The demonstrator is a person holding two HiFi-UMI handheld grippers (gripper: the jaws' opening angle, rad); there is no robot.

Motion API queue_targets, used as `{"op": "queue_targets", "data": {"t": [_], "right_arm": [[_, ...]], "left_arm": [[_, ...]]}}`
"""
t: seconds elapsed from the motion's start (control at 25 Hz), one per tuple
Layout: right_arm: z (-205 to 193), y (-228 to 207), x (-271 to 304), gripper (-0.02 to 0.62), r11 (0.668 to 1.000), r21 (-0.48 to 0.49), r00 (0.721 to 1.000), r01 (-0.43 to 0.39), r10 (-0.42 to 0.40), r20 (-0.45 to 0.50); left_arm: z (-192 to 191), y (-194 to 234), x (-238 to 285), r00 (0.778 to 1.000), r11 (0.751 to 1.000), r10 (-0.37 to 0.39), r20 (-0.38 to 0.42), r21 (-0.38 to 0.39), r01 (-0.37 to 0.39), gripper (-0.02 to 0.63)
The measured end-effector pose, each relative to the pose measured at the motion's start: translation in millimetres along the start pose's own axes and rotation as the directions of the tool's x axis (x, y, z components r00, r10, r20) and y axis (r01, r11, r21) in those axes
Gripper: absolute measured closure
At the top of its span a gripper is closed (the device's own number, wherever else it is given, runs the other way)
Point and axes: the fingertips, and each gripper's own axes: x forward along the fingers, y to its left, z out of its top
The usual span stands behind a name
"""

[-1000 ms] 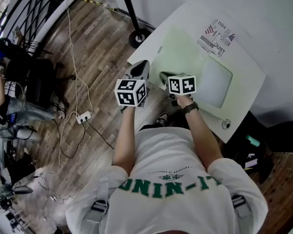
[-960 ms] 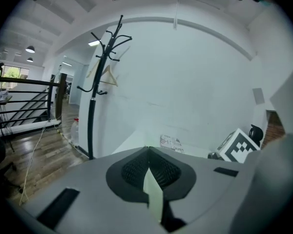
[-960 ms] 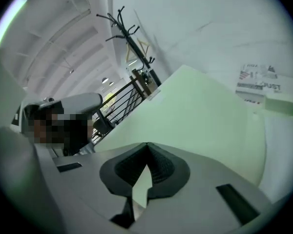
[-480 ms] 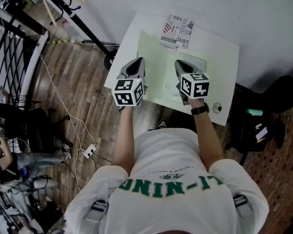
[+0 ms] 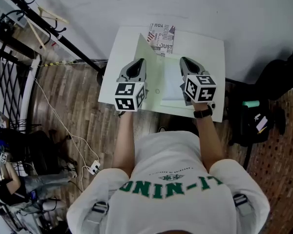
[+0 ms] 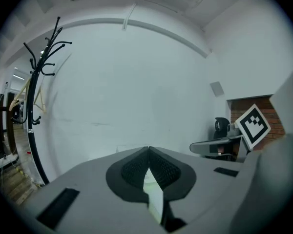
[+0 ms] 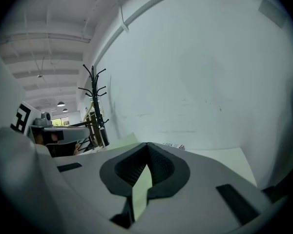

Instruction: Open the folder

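A pale green folder (image 5: 161,77) lies closed on the white table (image 5: 212,52), with a paler patch on its right half. Both grippers hover above its near half. The left gripper (image 5: 138,63) is over the folder's left edge, the right gripper (image 5: 184,60) over its right part. Each has its jaw tips pressed together with nothing gripped. In the left gripper view (image 6: 148,149) and the right gripper view (image 7: 147,145) a strip of the green folder (image 6: 154,191) (image 7: 140,184) shows through the gap behind the tips.
A printed sheet (image 5: 162,37) lies at the table's far edge, by the white wall. A black coat stand (image 6: 34,106) (image 7: 95,106) stands left of the table. A black bag (image 5: 278,82) sits on the floor at the right. Cables run over the wooden floor (image 5: 63,126).
Both grippers have risen and moved forward, from the table's near corner to above the folder. Their jaws have stayed shut.
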Motion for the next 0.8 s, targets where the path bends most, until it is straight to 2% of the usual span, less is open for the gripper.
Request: {"op": "queue_targets", "data": {"t": [0.28,0.64,0.8], "right_arm": [[16.5,-8.5,-32.1,0.581,0.996,-0.004,0.993,0.094,-0.093,0.072],[41.6,-42.8,-91.8,0.581,0.967,-0.004,0.953,0.256,-0.251,0.168],[49.9,-51.8,-115.2,0.581,0.955,0.000,0.938,0.295,-0.290,0.192]], "left_arm": [[37.7,-37.2,11.5,0.992,0.995,-0.102,0.076,0.027,0.100,0.591],[40.0,-80.3,29.7,0.981,0.983,-0.176,0.081,0.065,0.171,0.592],[44.1,-96.8,33.4,0.976,0.978,-0.201,0.087,0.070,0.195,0.591]]}}
